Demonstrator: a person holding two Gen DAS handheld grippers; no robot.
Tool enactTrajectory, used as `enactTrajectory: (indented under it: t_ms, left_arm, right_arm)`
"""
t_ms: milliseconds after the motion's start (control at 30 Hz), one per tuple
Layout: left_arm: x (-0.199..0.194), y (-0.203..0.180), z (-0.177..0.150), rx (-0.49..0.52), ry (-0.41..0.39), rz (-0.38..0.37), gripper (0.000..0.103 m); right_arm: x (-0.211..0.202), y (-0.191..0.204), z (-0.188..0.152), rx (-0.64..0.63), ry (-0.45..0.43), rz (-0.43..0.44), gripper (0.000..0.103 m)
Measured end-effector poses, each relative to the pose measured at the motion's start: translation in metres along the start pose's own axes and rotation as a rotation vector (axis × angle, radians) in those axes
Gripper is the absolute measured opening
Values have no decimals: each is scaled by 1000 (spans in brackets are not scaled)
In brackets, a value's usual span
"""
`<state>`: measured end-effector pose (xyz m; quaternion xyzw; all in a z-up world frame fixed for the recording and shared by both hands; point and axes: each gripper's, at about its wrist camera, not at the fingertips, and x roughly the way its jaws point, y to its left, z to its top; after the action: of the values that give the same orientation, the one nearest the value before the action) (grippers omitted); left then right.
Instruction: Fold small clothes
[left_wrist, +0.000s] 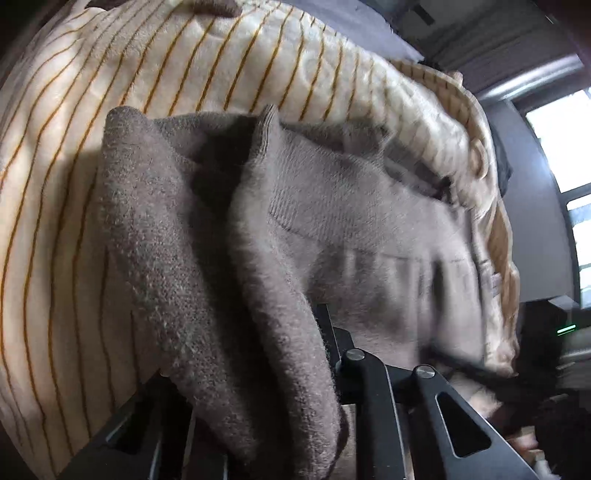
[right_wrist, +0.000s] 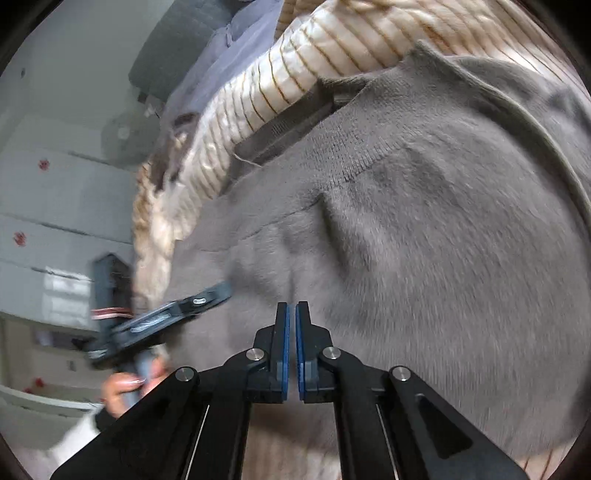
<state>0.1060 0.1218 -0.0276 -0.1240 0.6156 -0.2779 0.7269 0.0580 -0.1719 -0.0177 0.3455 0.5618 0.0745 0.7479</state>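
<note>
I judge I'm mid-fold: my left gripper (left_wrist: 325, 354) pinches a flap of the grey knit sweater (left_wrist: 332, 221), draped over its fingers, the rest lying on the striped blanket (left_wrist: 55, 184). Next, carry it toward 1 o'clock and lay it flat. Only the right view shows my right gripper (right_wrist: 291, 314), fingers nearly together, apparently empty, over the sweater's middle.

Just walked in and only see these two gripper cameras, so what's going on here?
A person with a handheld gripper in each hand is folding a grey-brown knit sweater on a cream blanket with orange stripes. The left gripper has a fold of the sweater draped over its fingers and seems to be lifting it, though its tips are hidden. The right gripper is closed, empty, over the sweater's flat part. The fold isn't finished.
</note>
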Motion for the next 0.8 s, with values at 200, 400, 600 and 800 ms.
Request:
enactTrajectory:
  t_ms: [200,400,600,800]
  left_arm:
    - [-29,-63,12,90,-70,-110,20]
    - [-27,-158,19,270,-84,-167,20]
    - [24,-259,0,493,-15,-98,21]
    - [97,-304,-46,683,47,98,50]
  right_arm:
    - [22,-14,-5,17,36,33,2]
    - [8,-32,-8,90,32,146,2]
    - [-52,-82,-21,205,-86,191,4]
    - [-83,-150,-37,382,-158,222,4]
